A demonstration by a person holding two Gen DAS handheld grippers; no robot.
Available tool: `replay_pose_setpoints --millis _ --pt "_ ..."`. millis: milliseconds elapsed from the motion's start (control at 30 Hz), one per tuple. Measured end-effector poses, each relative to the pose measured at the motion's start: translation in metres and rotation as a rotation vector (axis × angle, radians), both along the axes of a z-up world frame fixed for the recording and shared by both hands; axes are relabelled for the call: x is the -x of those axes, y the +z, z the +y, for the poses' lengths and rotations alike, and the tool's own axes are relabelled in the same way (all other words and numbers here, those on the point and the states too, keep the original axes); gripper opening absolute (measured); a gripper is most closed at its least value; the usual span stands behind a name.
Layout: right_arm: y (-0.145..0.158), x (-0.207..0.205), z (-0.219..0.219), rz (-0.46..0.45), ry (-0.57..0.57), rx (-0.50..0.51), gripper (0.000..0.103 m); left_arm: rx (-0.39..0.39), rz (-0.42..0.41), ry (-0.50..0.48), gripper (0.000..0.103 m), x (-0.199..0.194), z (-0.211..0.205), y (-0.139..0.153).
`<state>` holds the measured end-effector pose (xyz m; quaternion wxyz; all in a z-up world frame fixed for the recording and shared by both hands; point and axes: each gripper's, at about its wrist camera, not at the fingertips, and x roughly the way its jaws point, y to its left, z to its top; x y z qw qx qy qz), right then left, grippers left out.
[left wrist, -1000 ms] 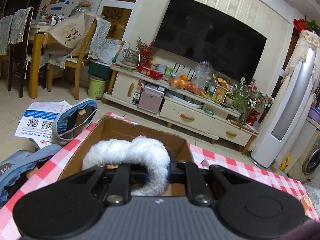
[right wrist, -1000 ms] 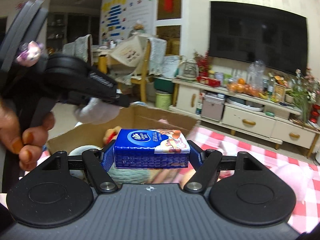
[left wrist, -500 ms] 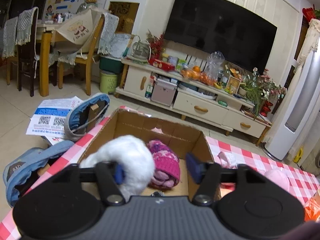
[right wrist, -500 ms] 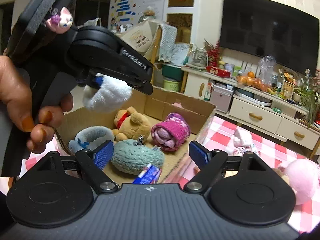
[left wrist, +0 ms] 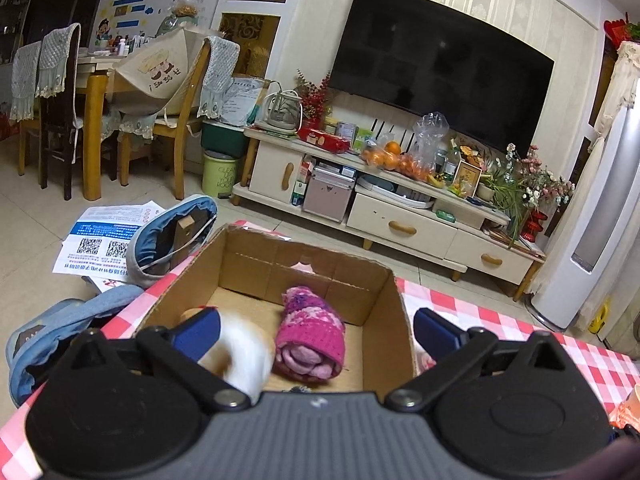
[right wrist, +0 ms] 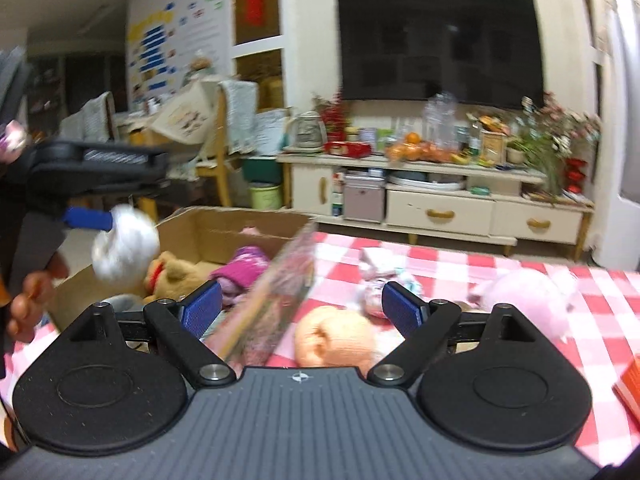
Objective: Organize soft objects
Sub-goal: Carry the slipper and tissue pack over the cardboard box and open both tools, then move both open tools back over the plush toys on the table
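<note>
Free room: bare floor of the cardboard box [left wrist: 304, 276] at centre frame, behind the pink knit hat [left wrist: 310, 334] | Obstacles: white fluffy toy [left wrist: 244, 354] lower left; box walls all round.

- I saw a dark television [left wrist: 440, 68] on the wall.
- Below the television stood a cream cabinet [left wrist: 400, 224], with oranges [left wrist: 384, 156] on top.
- Left of the television, I noted wooden chairs [left wrist: 176, 120], a green bin [left wrist: 219, 174] and leaflets [left wrist: 104, 240] on the floor.
</note>
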<state>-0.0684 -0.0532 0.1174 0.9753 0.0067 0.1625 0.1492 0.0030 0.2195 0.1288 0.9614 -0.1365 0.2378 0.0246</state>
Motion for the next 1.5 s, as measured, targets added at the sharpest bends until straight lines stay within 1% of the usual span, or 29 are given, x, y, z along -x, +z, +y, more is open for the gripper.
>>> replay_pose_setpoints --millis 233,600,1133,1500 --pt "-0.008 -0.001 -0.019 0.016 -0.050 -0.059 0.103 -0.010 -0.011 -0.013 0.102 0.001 -0.012 0.001" --pt "-0.014 0.000 -0.027 -0.007 -0.113 -0.082 0.103 -0.029 -0.011 -0.042 0.102 -0.001 -0.035 0.001" --pt "-0.019 0.002 -0.030 0.007 -0.186 -0.111 0.103 -0.073 -0.003 -0.100 0.102 -0.001 -0.074 -0.002" --pt "-0.020 -0.003 -0.036 0.018 -0.247 -0.139 0.103 -0.126 0.010 -0.151 0.102 -0.004 -0.102 -0.008"
